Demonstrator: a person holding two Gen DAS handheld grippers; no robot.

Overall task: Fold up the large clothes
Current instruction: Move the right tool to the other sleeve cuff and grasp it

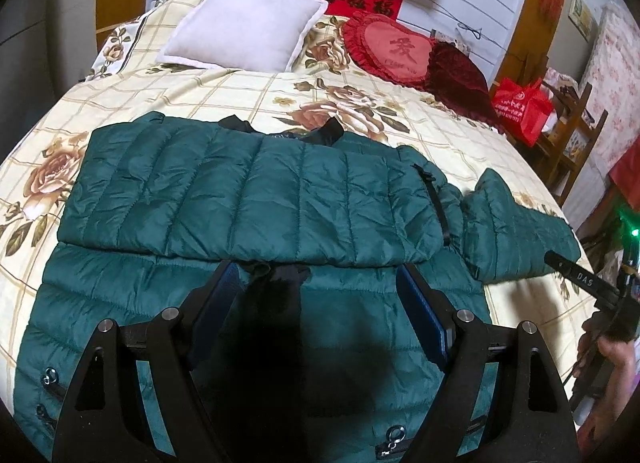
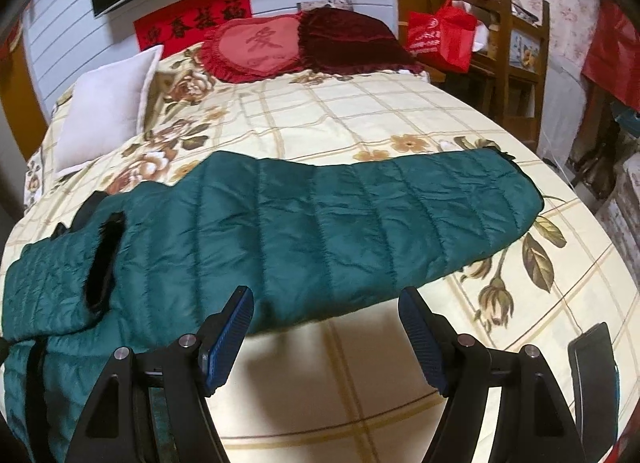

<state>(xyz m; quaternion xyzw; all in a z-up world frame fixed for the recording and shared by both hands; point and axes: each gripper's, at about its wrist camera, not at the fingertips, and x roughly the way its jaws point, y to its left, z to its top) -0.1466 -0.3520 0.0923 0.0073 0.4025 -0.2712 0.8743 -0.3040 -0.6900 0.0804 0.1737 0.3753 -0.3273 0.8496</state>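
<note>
- The step in hand looks like the sleeve folds of a green quilted jacket point(image 1: 248, 199) spread on a bed point(image 1: 400, 111) with a cream floral cover; one sleeve already lies folded across the body, filling the middle band of the left wrist view.
- The other sleeve point(image 2: 360, 219) is still stretched out sideways; in the right wrist view it runs from the left edge to the right of centre, its cuff at the right end lying flat on the cover.
- The left gripper point(image 1: 316, 283) hovers low in its frame over the jacket's lower body, jaws well apart, nothing between them but the cloth beneath; I cannot tell whether the tips touch the fabric.
- The right gripper point(image 2: 326, 319) sits at bottom centre of its view, jaws apart and empty, the near edge of the outstretched sleeve just beyond its tips and bare bed cover between the pads.
- Judged next move: the right gripper needs to reach forward, pinch the sleeve somewhere toward the cuff, then lift and carry it across the body to lie on the folded one, while the left steadies the jacket.
- The jacket is puffy and shiny, stitched in horizontal channels, with a dark collar point(image 1: 332, 129) at the upper edge and a black pocket zip point(image 1: 436, 199); I would expect it to be slippery and springy, so a fold may slide or puff open.
- A white pillow point(image 1: 244, 23) and a red heart cushion point(image 1: 394, 49) lie at the top of the frame, well apart from the jacket.
</note>
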